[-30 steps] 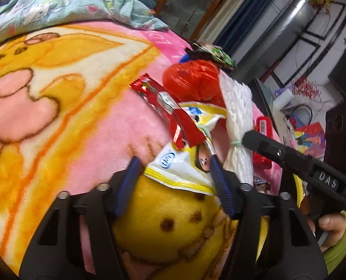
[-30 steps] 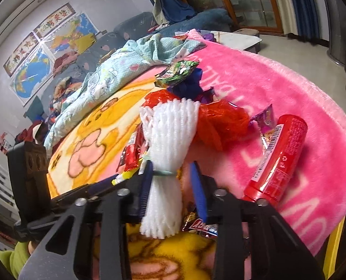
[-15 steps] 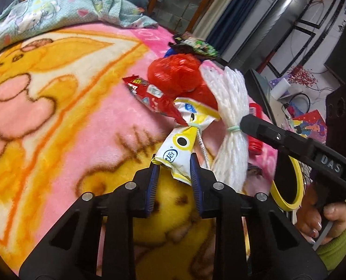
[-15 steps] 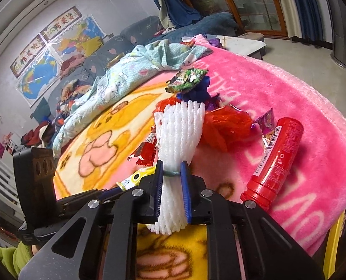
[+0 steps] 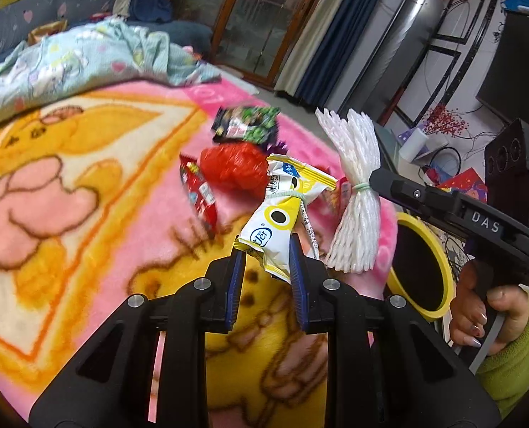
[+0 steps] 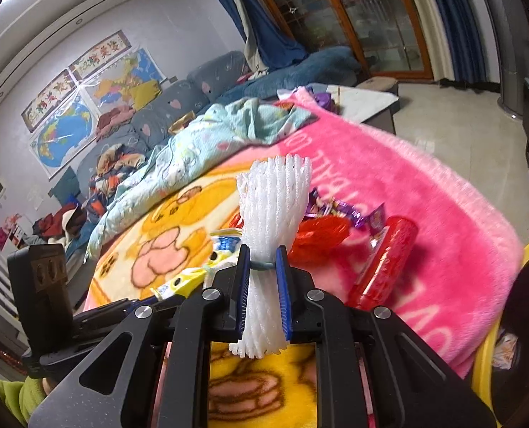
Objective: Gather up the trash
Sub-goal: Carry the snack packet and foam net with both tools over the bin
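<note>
My left gripper (image 5: 266, 255) is shut on a yellow and white snack wrapper (image 5: 282, 217) and holds it above the pink blanket (image 5: 86, 185). My right gripper (image 6: 262, 267) is shut on a white foam net bundle (image 6: 271, 207) tied with a band, lifted off the blanket; the bundle also shows in the left wrist view (image 5: 357, 192). On the blanket lie a red plastic bag (image 5: 232, 166), a red wrapper (image 5: 198, 189), a green and black packet (image 5: 248, 125), a red tube (image 6: 385, 260) and a purple wrapper (image 6: 346, 210).
A yellow-rimmed bin (image 5: 421, 267) stands at the blanket's right edge, also in the right wrist view (image 6: 507, 321). A light blue quilt (image 5: 79, 57) is bunched at the far side. A sofa with clothes (image 6: 129, 135) lies beyond.
Both grippers closed on their items and lifted them off the blanket. The wrapper and the foam net now hang in the air, and the yellow bin has come into view.
</note>
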`<action>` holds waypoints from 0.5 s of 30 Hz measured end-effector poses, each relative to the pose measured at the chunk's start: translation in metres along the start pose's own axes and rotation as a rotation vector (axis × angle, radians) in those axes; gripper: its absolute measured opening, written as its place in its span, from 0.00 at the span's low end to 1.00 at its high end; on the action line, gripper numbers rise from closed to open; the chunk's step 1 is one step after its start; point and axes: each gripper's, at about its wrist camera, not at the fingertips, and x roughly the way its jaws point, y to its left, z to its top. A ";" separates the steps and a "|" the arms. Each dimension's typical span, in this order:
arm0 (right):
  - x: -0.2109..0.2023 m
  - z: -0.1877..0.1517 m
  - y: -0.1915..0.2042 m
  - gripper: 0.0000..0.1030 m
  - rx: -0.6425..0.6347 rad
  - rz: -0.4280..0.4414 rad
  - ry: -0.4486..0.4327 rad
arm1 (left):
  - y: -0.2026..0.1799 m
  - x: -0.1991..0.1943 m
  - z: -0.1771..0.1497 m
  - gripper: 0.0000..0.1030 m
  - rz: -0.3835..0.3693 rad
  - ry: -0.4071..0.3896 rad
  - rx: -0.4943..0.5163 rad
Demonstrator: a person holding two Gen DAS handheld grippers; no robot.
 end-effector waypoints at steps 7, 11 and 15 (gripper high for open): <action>-0.024 0.008 -0.011 0.14 -0.007 -0.044 -0.054 | -0.025 -0.004 0.008 0.17 -0.017 -0.032 0.043; -0.036 0.012 -0.020 0.14 0.005 -0.070 -0.077 | -0.044 -0.002 0.011 0.17 -0.036 -0.042 0.076; -0.047 0.015 -0.030 0.14 0.013 -0.094 -0.098 | -0.059 0.001 0.012 0.17 -0.054 -0.045 0.105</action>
